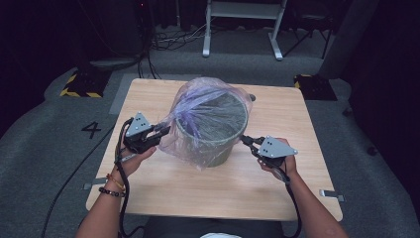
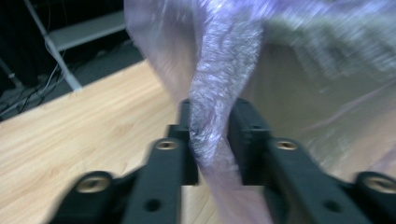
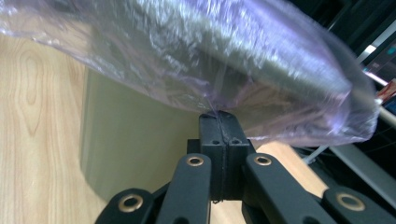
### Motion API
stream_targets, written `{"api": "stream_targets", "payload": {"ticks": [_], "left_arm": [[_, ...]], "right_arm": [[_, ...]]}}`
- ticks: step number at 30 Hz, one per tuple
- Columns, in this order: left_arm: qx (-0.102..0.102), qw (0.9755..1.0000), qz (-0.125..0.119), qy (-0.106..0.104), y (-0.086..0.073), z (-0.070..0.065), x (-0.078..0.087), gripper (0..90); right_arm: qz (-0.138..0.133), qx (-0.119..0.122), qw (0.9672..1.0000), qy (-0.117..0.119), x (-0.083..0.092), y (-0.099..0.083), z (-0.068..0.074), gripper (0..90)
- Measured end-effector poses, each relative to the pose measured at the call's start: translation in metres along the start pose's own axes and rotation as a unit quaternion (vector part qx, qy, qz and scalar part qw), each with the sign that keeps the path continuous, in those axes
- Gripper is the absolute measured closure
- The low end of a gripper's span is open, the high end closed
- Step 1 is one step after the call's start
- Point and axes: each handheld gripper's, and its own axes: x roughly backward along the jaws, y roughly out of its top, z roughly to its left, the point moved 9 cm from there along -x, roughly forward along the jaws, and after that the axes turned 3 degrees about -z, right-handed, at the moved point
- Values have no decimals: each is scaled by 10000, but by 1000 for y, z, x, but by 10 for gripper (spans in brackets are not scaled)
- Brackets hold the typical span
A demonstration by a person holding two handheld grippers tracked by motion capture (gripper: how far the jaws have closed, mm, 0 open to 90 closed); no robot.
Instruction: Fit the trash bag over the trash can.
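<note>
left gripper (image 1: 159, 134): fingers clamped on a twisted bunch of the plastic bag (image 1: 195, 106) at the bin's left side.
right gripper (image 1: 246, 140): fingers pressed together, pinching thin film at the right rim.
bin (image 1: 214, 130): mid-surface (image 1: 163, 183), bag draped loosely over its mouth.
risk: uneven pulling could tear the film, slip it from the right pinch, or tip the bin.

The place looked like a lab or recording studio rather than a home. A small light wooden table (image 1: 148, 99) stood alone on grey carpet (image 1: 44, 139) marked with a black number four (image 1: 91, 129). Black curtains (image 1: 34, 39) closed off the dark sides, yellow-and-black hazard-striped bases (image 1: 79, 87) sat nearby, loose cables (image 1: 173, 39) trailed across the floor, and a white metal frame (image 1: 242, 29) stood behind.
</note>
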Motion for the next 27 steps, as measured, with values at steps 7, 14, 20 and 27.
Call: {"api": "stream_targets", "payload": {"ticks": [7,14,20,27], "left_arm": [[-65,9996,277,-56,-13,0,-16,897],[-151,9988,456,-75,-19,-4,-22,895],[-232,9995,230,31,-10,-3,-3,356],[-347,9990,-190,-184,12,-4,31,222]], "right_arm": [[271,-220,9991,219,-4,-22,3,900],[677,-296,9964,422,-13,-46,11,900],[680,-419,9961,369,-13,-51,10,900],[438,-706,9960,340,6,-43,-1,679]]}}
